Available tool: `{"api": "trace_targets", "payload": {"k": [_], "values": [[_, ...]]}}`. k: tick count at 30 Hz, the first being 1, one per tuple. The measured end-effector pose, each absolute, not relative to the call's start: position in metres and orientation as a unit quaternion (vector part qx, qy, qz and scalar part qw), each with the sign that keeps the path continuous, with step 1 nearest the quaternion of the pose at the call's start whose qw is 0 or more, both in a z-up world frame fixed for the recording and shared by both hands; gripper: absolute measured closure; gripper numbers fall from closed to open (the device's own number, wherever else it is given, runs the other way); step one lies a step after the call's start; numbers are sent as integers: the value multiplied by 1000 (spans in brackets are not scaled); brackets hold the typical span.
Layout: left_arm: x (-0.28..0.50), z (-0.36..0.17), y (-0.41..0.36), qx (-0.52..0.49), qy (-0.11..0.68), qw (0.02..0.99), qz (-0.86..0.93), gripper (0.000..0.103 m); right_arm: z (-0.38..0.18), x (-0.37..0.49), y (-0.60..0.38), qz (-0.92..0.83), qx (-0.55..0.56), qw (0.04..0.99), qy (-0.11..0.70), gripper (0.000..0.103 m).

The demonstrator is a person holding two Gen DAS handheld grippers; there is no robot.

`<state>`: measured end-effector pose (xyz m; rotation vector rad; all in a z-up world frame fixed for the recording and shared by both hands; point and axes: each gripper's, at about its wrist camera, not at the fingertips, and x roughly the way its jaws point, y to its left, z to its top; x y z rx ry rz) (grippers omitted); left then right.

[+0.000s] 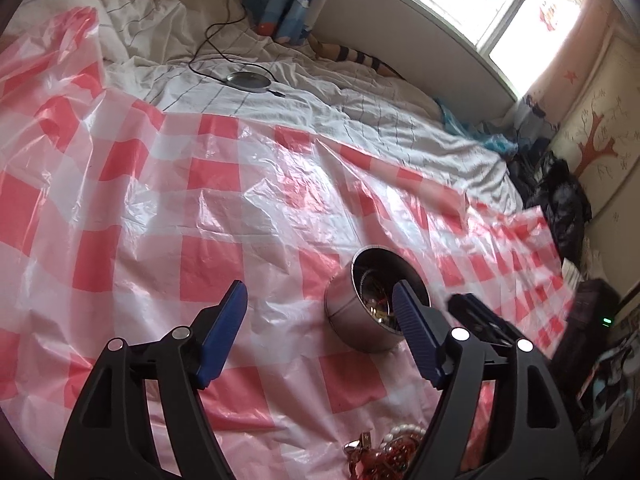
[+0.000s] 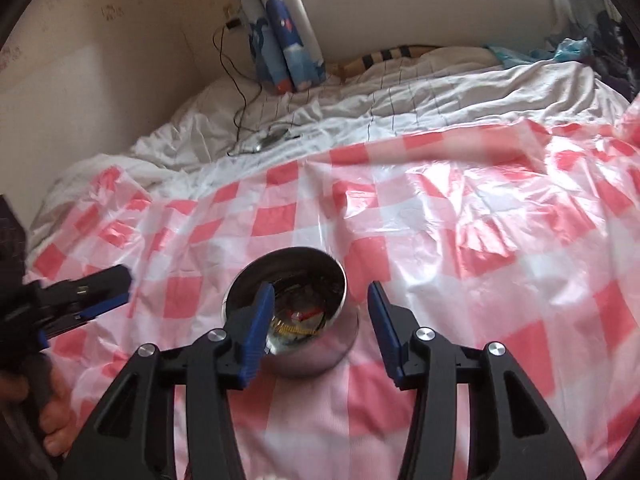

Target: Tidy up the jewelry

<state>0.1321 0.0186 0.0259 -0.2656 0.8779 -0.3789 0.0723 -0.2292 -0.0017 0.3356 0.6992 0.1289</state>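
Observation:
A round metal tin [image 1: 362, 312] stands open on the pink-and-white checked plastic sheet [image 1: 160, 208], with jewelry pieces inside. In the right wrist view the tin [image 2: 304, 344] sits just in front of my right gripper [image 2: 320, 316], which is open and empty, its left finger over the tin's rim. My left gripper [image 1: 320, 320] is open and empty, to the left of the tin; it also shows at the left edge of the right wrist view [image 2: 96, 292]. A heap of red beads and white pearls [image 1: 388, 452] lies on the sheet below the left gripper.
The sheet covers a bed with a rumpled white duvet [image 1: 280, 92]. A round flat device with a black cable [image 1: 250, 80] lies on the duvet. Dark clothes [image 1: 560, 196] pile at the bed's right end. A wall and window are behind.

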Motion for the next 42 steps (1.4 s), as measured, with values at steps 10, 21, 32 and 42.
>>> {"api": "trace_targets", "payload": {"k": [10,21,32,42], "values": [[75,-5,-23,12,495,833,-246,30,-13,-28,-262,44,247,911,327,36],[54,-31,-26,42,529,807,-259,30,-10,-38,-249,53,242,912,327,26],[43,-20,-19,36,511,809,-290,99,-10,-36,-242,57,222,915,333,20],[62,15,51,-111,463,837,-271,99,-3,-36,-221,115,191,919,326,20]]}}
